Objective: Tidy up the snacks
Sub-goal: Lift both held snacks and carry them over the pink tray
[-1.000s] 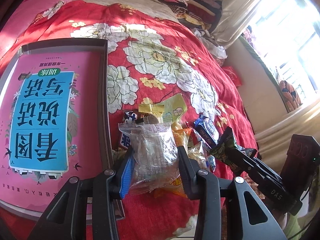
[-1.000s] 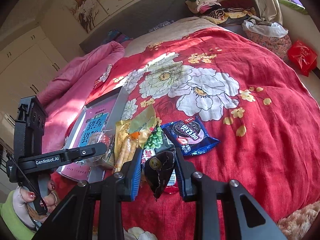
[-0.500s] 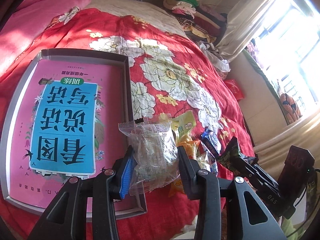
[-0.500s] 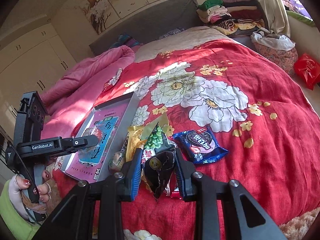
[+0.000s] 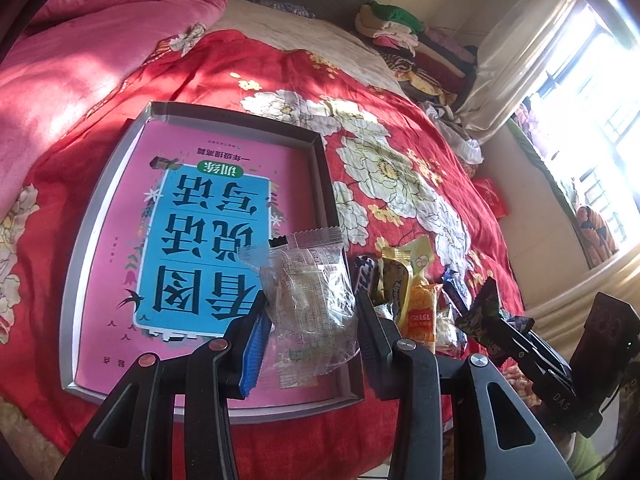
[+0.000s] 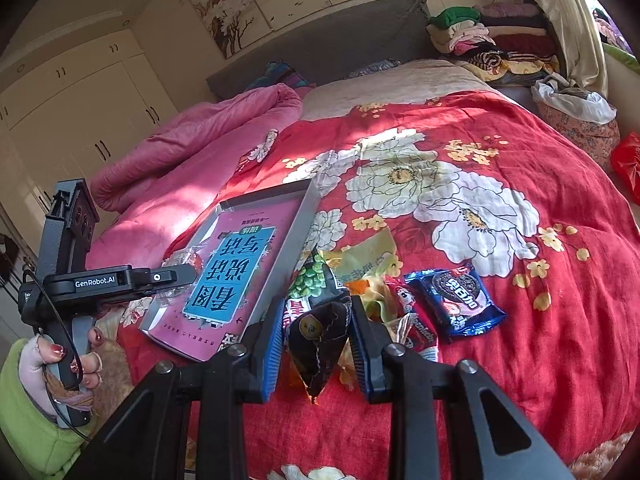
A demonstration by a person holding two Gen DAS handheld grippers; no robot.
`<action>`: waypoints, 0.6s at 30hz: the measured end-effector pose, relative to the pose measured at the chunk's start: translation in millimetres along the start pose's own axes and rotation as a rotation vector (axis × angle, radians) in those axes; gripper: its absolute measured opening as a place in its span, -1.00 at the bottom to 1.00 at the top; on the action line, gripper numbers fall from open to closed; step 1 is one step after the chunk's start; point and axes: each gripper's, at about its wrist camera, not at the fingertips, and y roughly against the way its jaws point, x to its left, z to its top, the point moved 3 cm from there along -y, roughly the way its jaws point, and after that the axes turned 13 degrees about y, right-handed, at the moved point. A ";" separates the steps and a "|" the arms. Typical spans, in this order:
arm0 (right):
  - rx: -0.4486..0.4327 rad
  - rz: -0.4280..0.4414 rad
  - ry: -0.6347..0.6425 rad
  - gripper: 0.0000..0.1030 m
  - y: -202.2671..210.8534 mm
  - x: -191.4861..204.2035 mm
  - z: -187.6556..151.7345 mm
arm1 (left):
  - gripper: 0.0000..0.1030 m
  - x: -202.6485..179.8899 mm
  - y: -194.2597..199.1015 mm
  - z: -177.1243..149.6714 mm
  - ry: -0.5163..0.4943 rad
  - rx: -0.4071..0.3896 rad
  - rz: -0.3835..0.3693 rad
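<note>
My left gripper (image 5: 310, 320) is shut on a clear plastic snack packet (image 5: 310, 300) and holds it above the near right corner of a grey tray (image 5: 92, 236) lined with a pink and blue book. The tray also shows in the right wrist view (image 6: 298, 236). My right gripper (image 6: 316, 336) is shut on a small dark snack packet (image 6: 320, 340), held above the snack pile. It shows in the left wrist view (image 5: 486, 316) too. The pile on the red bedspread holds a blue Oreo pack (image 6: 454, 300), a green pea bag (image 6: 314, 280) and yellow wrappers (image 5: 404, 284).
A pink quilt (image 5: 88, 40) lies beyond the tray. Folded clothes (image 6: 492, 40) are stacked at the head of the bed. A red bag (image 6: 628, 164) sits off the bed's right side. The left gripper's body (image 6: 104, 280) hangs left of the tray.
My left gripper carried the clear packet left from over the snack pile to above the tray. My right gripper rose slightly, still holding the dark packet.
</note>
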 end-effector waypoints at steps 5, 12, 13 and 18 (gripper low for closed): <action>0.000 0.026 0.040 -0.40 -7.0 19.1 6.4 | -0.17 14.8 8.0 0.0 0.020 -0.010 0.011; 0.014 0.087 0.093 -0.40 -21.6 51.7 14.4 | -0.17 32.5 22.0 2.8 0.040 -0.036 0.027; 0.017 0.099 0.102 -0.40 -24.3 56.9 15.7 | -0.17 34.8 24.1 3.0 0.044 -0.041 0.028; 0.034 0.152 0.145 -0.40 -39.8 83.1 19.1 | -0.17 49.5 28.2 3.4 0.060 -0.050 0.057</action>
